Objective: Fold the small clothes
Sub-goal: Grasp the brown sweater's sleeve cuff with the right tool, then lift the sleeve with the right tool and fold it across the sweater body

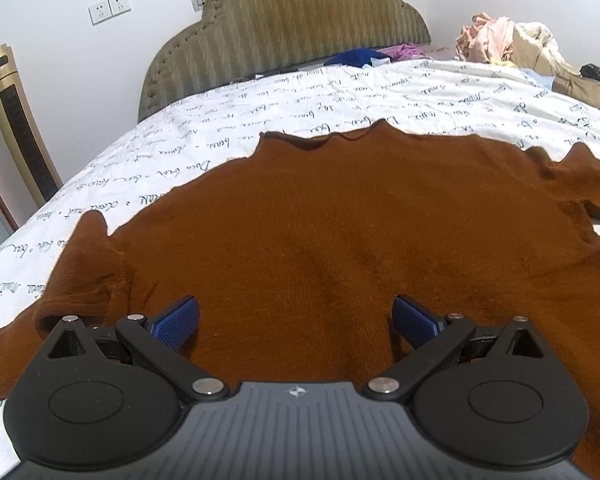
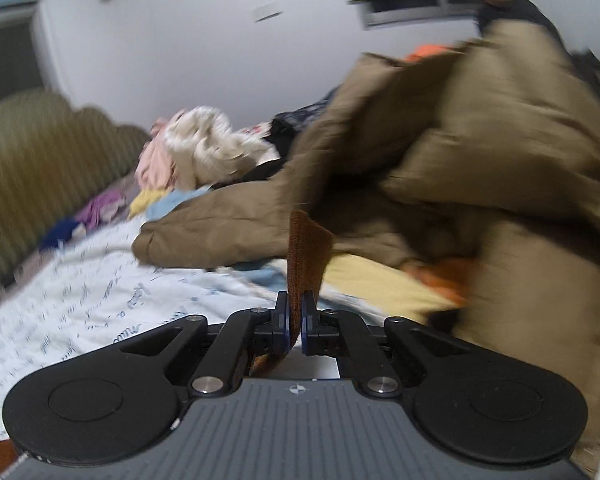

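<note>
Left claw (image 1: 296, 322) wide open over brown sweater (image 1: 340, 232), right claw (image 2: 295, 312) clamped on sweater edge, angled down.

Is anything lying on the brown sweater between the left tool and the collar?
Nothing visible. The left tool hangs open over the brown sweater, and bare knit runs up to the collar.

Open bedding left, clothes heap right

White script-printed bedsheet (image 2: 80, 288) lies bare leftward; the bulky tan padded jacket (image 2: 480, 168), blurred, apparently blocks the right, padded olive headboard (image 1: 284, 28) beyond.
</note>
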Action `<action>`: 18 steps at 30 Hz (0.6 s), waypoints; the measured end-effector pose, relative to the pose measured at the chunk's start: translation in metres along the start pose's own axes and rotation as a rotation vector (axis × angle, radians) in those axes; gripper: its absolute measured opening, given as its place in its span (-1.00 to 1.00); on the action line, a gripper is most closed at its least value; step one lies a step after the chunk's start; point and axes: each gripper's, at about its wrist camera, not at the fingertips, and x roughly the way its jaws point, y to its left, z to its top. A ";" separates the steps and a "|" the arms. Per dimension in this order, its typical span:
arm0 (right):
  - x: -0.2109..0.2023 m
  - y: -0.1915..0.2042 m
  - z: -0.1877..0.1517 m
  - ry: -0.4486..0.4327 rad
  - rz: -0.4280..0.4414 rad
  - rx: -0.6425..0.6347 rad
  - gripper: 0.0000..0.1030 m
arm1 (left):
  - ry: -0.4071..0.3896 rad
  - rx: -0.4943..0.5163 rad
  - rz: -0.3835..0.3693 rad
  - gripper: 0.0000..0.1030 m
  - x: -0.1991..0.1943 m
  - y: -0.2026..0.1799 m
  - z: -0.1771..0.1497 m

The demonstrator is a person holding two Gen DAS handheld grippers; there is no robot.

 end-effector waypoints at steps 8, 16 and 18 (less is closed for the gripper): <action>0.005 -0.066 -0.025 0.167 0.067 0.179 -0.62 | -0.018 -0.003 -0.002 1.00 -0.013 0.004 0.001; 0.022 -0.070 -0.042 0.193 0.029 0.269 -0.45 | -0.016 -0.023 0.021 1.00 -0.019 0.019 -0.003; 0.016 -0.067 -0.041 0.156 0.000 0.257 -0.77 | -0.018 -0.021 0.026 1.00 -0.021 0.021 -0.004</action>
